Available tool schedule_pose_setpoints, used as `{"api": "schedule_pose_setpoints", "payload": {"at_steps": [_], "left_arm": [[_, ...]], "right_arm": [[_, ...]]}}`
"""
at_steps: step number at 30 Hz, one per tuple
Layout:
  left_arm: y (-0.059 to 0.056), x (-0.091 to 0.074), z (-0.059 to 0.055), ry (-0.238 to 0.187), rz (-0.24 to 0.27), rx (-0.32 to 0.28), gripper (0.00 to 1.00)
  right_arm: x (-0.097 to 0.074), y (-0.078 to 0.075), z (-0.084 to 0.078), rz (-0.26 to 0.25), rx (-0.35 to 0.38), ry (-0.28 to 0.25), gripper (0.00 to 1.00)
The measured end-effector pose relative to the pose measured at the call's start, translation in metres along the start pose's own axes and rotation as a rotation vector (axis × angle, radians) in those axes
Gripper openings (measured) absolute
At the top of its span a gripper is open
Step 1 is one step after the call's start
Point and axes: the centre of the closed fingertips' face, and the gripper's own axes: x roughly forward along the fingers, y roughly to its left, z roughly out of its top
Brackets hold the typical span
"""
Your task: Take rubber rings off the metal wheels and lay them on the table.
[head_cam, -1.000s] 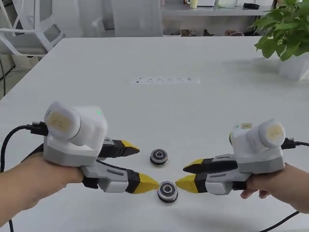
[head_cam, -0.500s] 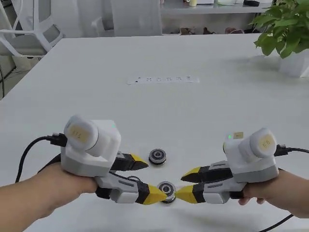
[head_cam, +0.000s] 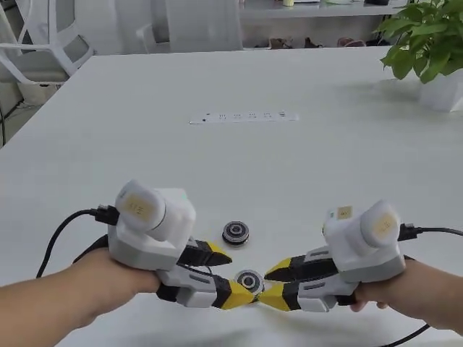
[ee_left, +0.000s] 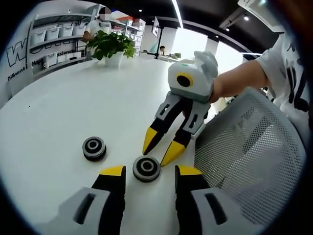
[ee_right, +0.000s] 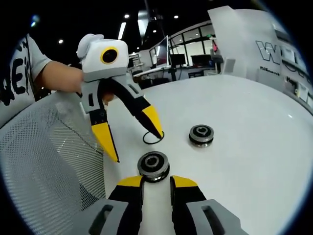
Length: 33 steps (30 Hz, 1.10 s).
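My left claw (ee_left: 150, 171) and right claw (ee_right: 156, 181) both gape, tips facing across the near metal wheel (head_cam: 249, 280); the second wheel (head_cam: 235, 232) lies at its eleven o'clock.

Near wheel (head_cam: 249, 280) on table (head_cam: 325, 166); far wheel (head_cam: 235, 232) behind
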Motion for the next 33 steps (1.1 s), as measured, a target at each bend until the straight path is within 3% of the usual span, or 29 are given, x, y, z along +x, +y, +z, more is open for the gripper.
{"api": "schedule_pose_setpoints", "payload": {"at_steps": [11,18,27,33], "left_arm": [[-0.004,0.011,0.000,0.009,-0.011,0.000,0.29],[-0.005,0.013,-0.007,0.036,-0.013,0.024,0.23],[-0.001,0.015,-0.004,0.010,0.006,0.008,0.19],[0.008,0.015,-0.005,0.004,0.055,0.003,0.08]], "right_arm": [[0.004,0.000,0.001,-0.003,-0.038,-0.007,0.13],[0.003,0.000,0.001,-0.009,-0.033,-0.013,0.10],[0.003,0.000,0.001,-0.010,-0.017,-0.026,0.10],[0.003,0.000,-0.001,-0.009,-0.002,-0.027,0.05]]}}
